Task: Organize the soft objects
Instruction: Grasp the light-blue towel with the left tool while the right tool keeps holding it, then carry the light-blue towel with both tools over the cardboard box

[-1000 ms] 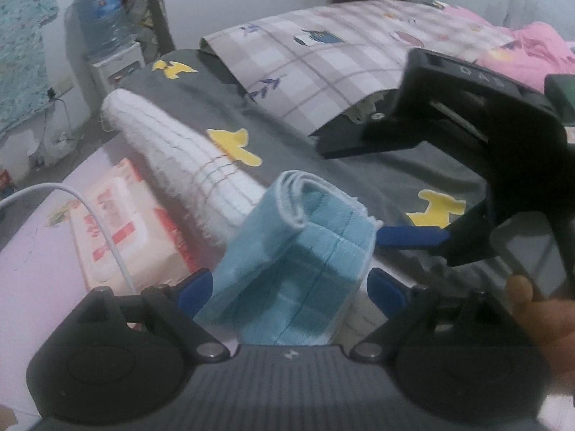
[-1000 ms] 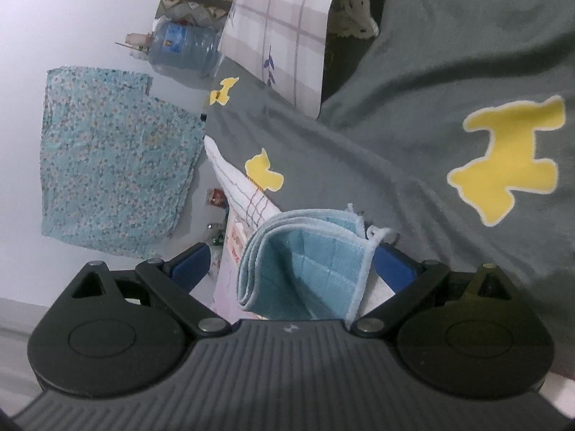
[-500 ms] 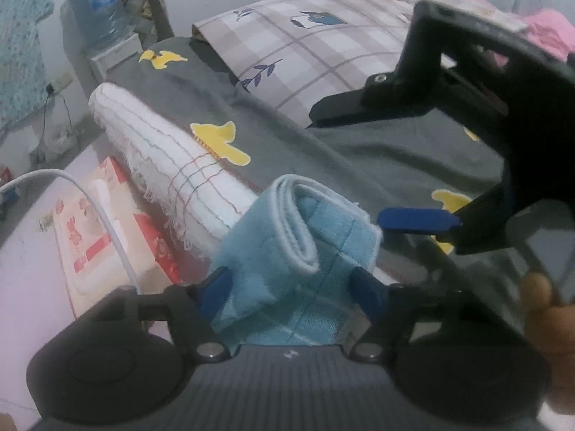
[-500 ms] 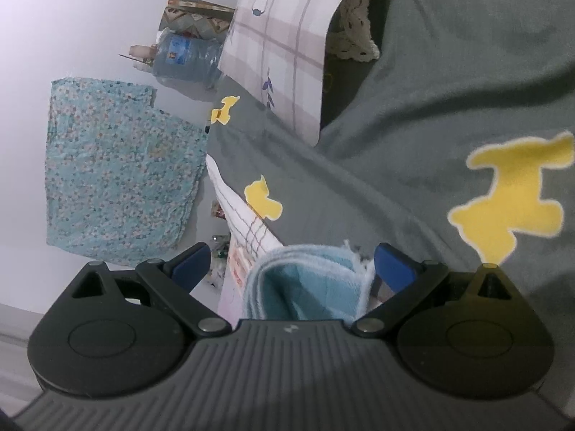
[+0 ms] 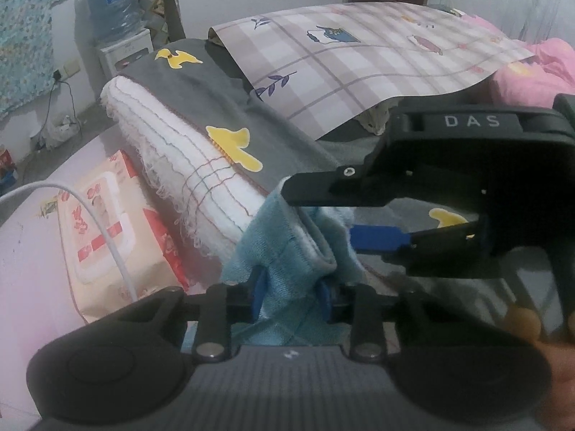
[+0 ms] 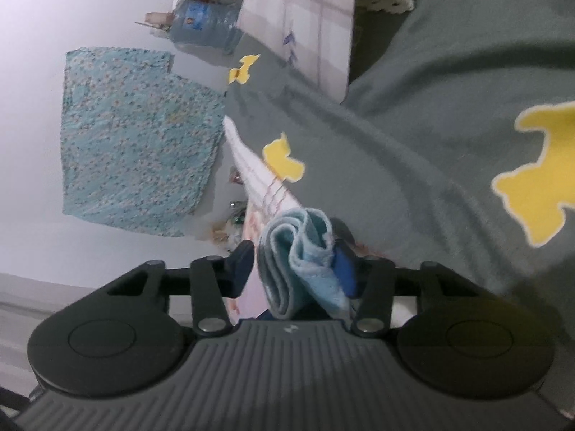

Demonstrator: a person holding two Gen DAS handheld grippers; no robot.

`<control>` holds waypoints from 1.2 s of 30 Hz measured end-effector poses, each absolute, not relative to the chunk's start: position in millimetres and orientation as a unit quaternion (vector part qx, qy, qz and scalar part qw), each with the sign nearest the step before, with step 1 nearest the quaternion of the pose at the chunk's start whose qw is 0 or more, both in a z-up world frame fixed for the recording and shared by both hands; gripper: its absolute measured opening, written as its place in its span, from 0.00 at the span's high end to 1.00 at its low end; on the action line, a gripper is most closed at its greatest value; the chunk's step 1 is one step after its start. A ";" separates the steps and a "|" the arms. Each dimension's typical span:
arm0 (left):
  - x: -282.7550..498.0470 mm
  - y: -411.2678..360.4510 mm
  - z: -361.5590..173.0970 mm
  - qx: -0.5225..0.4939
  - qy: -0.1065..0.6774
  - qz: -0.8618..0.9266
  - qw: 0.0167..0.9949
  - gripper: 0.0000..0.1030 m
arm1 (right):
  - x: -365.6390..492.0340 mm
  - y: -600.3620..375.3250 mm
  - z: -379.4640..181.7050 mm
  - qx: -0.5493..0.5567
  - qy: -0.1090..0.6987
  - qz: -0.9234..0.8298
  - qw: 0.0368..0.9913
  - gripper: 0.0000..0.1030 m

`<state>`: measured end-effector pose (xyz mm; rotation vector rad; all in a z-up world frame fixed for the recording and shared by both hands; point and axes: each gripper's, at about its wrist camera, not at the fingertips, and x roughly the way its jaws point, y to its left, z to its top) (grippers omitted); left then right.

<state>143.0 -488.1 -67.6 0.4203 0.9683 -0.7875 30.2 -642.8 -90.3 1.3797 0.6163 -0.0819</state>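
Note:
A folded light-blue towel (image 5: 284,251) lies at the edge of a grey blanket (image 5: 230,100) with yellow shapes. My left gripper (image 5: 291,292) is closing, and its blue pads pinch the towel's near end. The right gripper (image 5: 334,215) comes in from the right with its jaws closing around the towel's far end. In the right wrist view the blue towel (image 6: 298,251) is bunched between the pads of the right gripper (image 6: 296,269), which touch it on both sides. A rolled white towel (image 5: 172,151) lies just left of the blue one, also along the blanket's edge.
A pack of wet wipes (image 5: 107,222) and a white cable (image 5: 107,240) lie on the pink surface at left. A plaid pillow (image 5: 359,68) and pink cloth (image 5: 532,68) sit behind. A water bottle (image 5: 111,3) stands at the back. A person's fingers (image 5: 521,319) show at lower right.
Both pairs of jaws have closed in from wide open onto the blue towel, squeezing it narrower. In the left wrist view the right gripper has come closer over the towel's far end.

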 end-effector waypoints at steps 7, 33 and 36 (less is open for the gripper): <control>138.6 -472.7 -56.2 0.177 0.450 -0.372 0.792 0.83 | 31.2 -632.3 -89.1 0.652 0.265 -0.006 0.710 0.68; 120.0 -170.4 102.4 0.081 0.414 -0.222 0.879 0.84 | 89.1 -364.1 70.4 0.617 0.305 0.219 0.691 0.71; 116.5 -118.1 116.4 0.083 0.425 -0.167 0.886 0.84 | 101.9 -294.3 81.7 0.621 0.323 0.262 0.664 0.71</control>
